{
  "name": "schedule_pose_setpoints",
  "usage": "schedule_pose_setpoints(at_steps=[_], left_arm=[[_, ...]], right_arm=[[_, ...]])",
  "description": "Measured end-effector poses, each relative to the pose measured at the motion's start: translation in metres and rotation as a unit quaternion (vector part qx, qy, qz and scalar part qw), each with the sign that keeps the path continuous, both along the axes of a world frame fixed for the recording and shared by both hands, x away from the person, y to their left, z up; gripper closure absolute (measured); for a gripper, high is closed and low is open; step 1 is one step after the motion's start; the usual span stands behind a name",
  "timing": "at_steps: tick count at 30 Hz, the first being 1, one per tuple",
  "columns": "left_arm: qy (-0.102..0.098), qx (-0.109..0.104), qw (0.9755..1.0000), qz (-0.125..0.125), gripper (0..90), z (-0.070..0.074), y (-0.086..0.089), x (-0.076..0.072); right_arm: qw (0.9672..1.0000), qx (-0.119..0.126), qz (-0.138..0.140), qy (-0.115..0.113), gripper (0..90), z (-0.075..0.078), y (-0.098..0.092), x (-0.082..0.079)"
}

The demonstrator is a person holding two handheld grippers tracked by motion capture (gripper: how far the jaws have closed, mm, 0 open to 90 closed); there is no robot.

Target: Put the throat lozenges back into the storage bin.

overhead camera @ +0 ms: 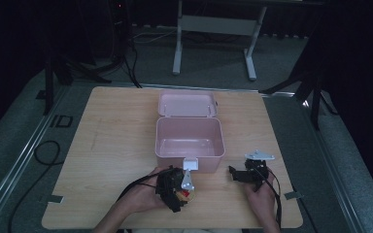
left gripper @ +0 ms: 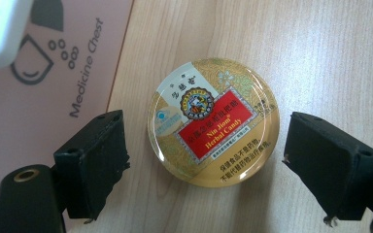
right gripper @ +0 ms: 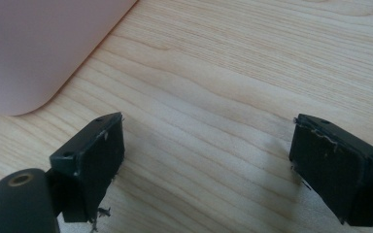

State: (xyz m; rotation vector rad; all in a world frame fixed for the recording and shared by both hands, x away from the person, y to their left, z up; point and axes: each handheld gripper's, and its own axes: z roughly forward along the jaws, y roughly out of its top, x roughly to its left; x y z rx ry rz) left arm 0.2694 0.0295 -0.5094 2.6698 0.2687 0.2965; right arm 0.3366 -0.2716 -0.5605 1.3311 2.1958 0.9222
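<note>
**Inspection: one chest, one tin, two grippers on the table**

One wooden table (overhead camera: pixel 107 145) carries one pink medicine chest (overhead camera: pixel 190 137), lid swung back, interior apparently empty, though the dim high view leaves that uncertain. Its front wall reads "Medicine Chest" in the left gripper view, with one white latch (overhead camera: pixel 190 164) at the front edge.

One round herbal candy tin (left gripper: pixel 212 122), gold with a red label, lies flat on the table just in front of the chest.

Left gripper (left gripper: pixel 206 160): jaws spread wide, one on either side of the tin, neither touching it. It is held in the left hand (overhead camera: pixel 143 194).

Right gripper (right gripper: pixel 208 162): jaws apart over bare wood, beside the chest's rounded corner, nothing between them. It is held in the right hand (overhead camera: pixel 261 196).
</note>
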Motion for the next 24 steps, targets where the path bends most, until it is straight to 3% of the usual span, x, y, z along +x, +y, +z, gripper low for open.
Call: schedule_pose_setpoints(at_steps=[12, 24], left_arm=[[0.002, 0.018, 0.9998, -0.009, 15.9, -0.004, -0.008, 0.003], [0.021, 0.032, 0.9990, -0.021, 17.1, -0.012, -0.013, 0.006]], right_arm=[[1.0000, 0.000, 0.000, 0.000, 12.4, 0.000, 0.000, 0.000], [1.0000, 0.000, 0.000, 0.000, 12.4, 0.000, 0.000, 0.000]])
